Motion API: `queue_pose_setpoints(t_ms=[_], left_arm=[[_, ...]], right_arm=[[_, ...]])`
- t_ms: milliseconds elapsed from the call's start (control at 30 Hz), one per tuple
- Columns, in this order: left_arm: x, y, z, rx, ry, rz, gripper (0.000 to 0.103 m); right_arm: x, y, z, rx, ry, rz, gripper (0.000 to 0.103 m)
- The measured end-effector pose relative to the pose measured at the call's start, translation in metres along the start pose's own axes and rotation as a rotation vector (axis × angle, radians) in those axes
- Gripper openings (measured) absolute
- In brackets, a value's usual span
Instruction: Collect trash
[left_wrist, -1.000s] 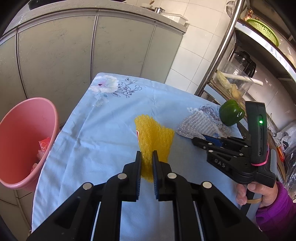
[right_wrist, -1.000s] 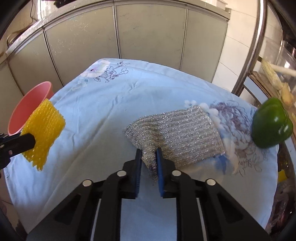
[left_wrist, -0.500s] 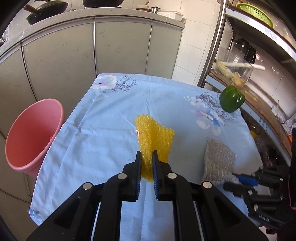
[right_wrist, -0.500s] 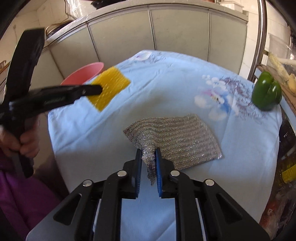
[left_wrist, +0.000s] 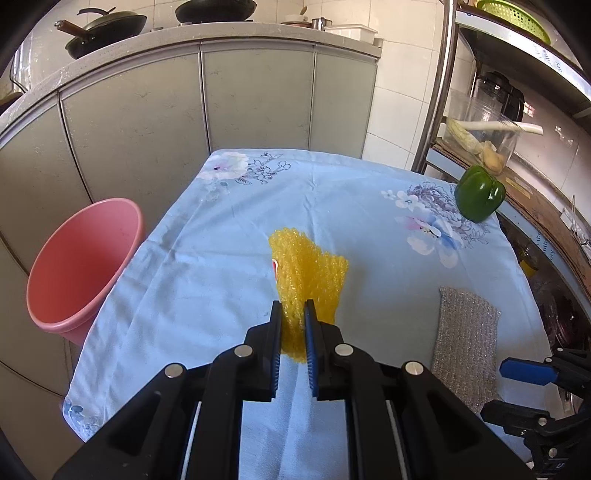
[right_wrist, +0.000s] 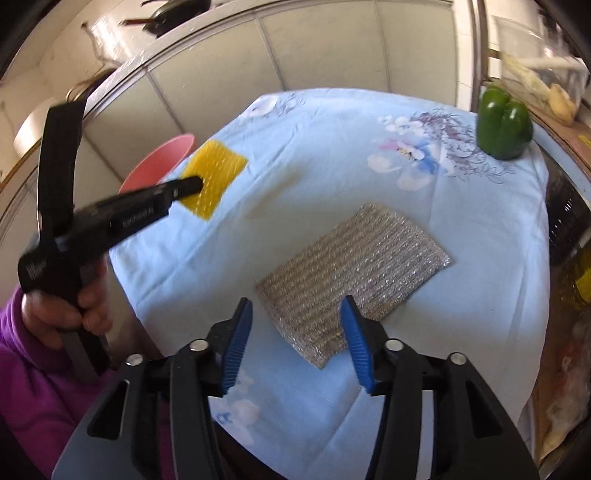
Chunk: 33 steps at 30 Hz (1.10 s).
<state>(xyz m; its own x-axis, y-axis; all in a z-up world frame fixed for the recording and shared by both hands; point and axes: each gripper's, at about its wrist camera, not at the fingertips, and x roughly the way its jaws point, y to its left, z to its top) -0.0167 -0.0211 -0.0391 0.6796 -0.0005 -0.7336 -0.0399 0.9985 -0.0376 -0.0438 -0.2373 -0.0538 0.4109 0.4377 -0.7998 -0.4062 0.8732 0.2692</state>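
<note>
Nearest, the right tongs stand wide apart, having just been opening, their blue pads clear of the silver scouring cloth, which lies flat on the counter close to its near right edge, one corner between the spread fingers. To the left, the left tongs are pinched tight on the lower edge of the yellow mesh pad, holding it up above the blue flowered cloth around the counter's middle. A hand in a purple sleeve grips that tool. The pink bin stands off the left edge, mouth tilted toward the counter. A wide bare stretch of cloth runs to the far edge. The green pepper sits at the far right corner, beside the metal shelf rack.
</note>
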Motion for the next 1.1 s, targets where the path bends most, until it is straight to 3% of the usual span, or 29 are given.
queue_pose_setpoints(t_ms=[100,700,1033,1100], left_arm=[[-0.001,0.003,0.0,-0.006,-0.003,0.003,0.011],[-0.008,0.014,-0.003,-0.021,-0.025,-0.008,0.011],[-0.008,0.026,-0.005,-0.049,-0.014,-0.016,0.011],[-0.008,0.027,-0.006,-0.05,-0.015,-0.013,0.011]], right_arm=[[0.006,0.002,0.002,0.028,-0.001,-0.077,0.057],[0.035,0.02,0.002,0.003,0.045,-0.257,0.061],[0.036,0.017,0.003,-0.002,-0.011,-0.289,0.061],[0.035,0.018,0.001,-0.003,-0.028,-0.293,0.054]])
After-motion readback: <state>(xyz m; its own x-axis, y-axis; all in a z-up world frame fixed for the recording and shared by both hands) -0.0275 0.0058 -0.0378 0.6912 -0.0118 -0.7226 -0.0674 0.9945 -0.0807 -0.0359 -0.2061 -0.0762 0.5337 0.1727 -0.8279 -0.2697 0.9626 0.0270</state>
